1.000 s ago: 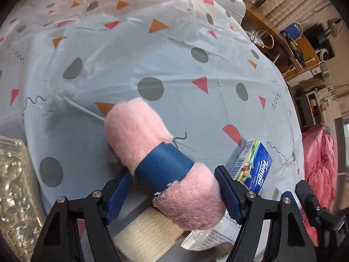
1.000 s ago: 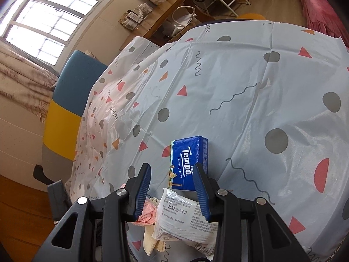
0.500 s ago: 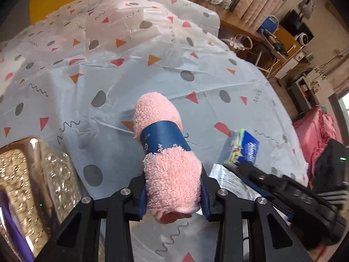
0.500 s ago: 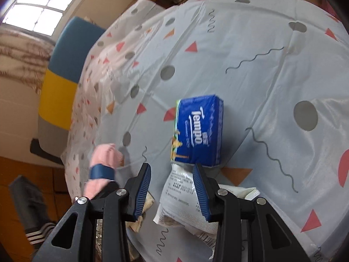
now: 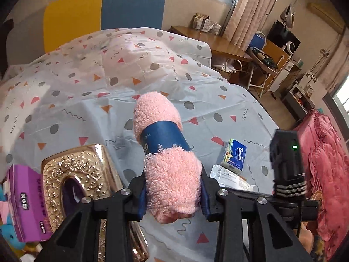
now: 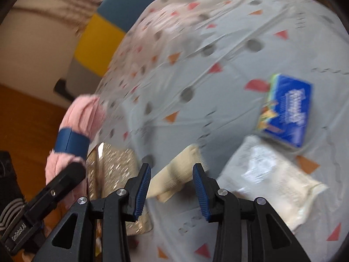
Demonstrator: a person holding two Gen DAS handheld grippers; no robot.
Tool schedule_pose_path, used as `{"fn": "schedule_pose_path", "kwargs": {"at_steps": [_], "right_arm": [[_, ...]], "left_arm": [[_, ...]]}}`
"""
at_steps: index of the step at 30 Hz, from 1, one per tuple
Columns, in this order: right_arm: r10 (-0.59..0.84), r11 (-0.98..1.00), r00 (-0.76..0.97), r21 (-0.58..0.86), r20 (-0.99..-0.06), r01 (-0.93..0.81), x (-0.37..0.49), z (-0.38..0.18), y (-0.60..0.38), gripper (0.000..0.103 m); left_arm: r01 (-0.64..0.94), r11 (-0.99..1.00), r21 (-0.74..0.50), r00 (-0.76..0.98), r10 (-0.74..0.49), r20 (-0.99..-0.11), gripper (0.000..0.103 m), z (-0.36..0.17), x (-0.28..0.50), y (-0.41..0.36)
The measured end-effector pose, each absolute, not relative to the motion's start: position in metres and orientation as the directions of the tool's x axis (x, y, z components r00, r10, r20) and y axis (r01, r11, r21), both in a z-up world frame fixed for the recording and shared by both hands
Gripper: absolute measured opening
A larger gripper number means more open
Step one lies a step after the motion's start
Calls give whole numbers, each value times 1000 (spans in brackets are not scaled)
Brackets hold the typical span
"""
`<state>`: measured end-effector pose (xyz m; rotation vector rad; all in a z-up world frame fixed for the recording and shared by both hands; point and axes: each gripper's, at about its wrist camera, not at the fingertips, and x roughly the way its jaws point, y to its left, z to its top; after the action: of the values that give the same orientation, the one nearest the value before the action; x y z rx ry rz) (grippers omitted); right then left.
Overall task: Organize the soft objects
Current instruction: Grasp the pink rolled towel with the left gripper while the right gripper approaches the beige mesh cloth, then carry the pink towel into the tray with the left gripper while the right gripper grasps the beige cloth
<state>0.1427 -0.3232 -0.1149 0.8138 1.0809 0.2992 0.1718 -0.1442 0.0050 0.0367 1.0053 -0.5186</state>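
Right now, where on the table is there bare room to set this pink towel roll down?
Bare tablecloth lies beyond the pink towel roll held in the left gripper, between the gold tissue box and the blue Tempo pack. It is crowded near the clear plastic packet and beige cloth.

surface: table under a pale blue-grey plastic cloth (image 5: 65, 100), printed with grey dots, red and orange triangles, black squiggles; creased, with a raised lump at the far end
tissue pack: blue Tempo pack (image 5: 234, 156) flat on the cloth, to my right
plastic packet: clear-and-white printed packet (image 6: 272, 174) just beside the Tempo pack, on its near side
beige item: flat cream-coloured piece (image 6: 176, 172) on the cloth, between that packet and the gold box; can't tell what it is
gold box: ornate gold embossed tissue box (image 5: 76, 174) at my near left
purple box: purple carton (image 5: 28, 200) at the gold box's left side
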Motion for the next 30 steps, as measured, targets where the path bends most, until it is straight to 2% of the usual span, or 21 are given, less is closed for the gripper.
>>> {"fn": "schedule_pose_path", "kwargs": {"at_steps": [5,7,9,14,16,17,18,24,30], "right_arm": [[633,640,368,728,-681,247,146,-143,-304,40],[596,644,376,702,-710,304,149,-150,-305,41],[546,655,377,662,-748,364,154,-155,-306,52],[497,688,421,640,-759,341,165,-153,-298,52],[452,755,422,589,-786,289,170,-148,-289,48],[415,802,415,542,-809,253,171,-145,-282,34],[396,824,410,515,-822,236,176,-146,-280,31],[311,902,412,403,-856,157,178,-144,-267,28],[311,910,419,394,-853,127,177,-145,-266,28]], "left_arm": [[447,872,-198,422,-401,-813,38,5,165,-144],[454,869,-199,424,-407,-809,38,7,165,-146],[457,867,-199,429,-411,-804,38,11,166,-147],[436,875,-210,459,-417,-784,38,26,174,-136],[414,884,-218,479,-415,-774,38,32,178,-125],[402,888,-222,487,-413,-770,38,35,181,-119],[385,895,-226,499,-408,-765,38,39,184,-111],[297,923,-244,565,-376,-735,38,61,197,-55],[176,950,-259,649,-310,-695,38,83,197,25]]}}
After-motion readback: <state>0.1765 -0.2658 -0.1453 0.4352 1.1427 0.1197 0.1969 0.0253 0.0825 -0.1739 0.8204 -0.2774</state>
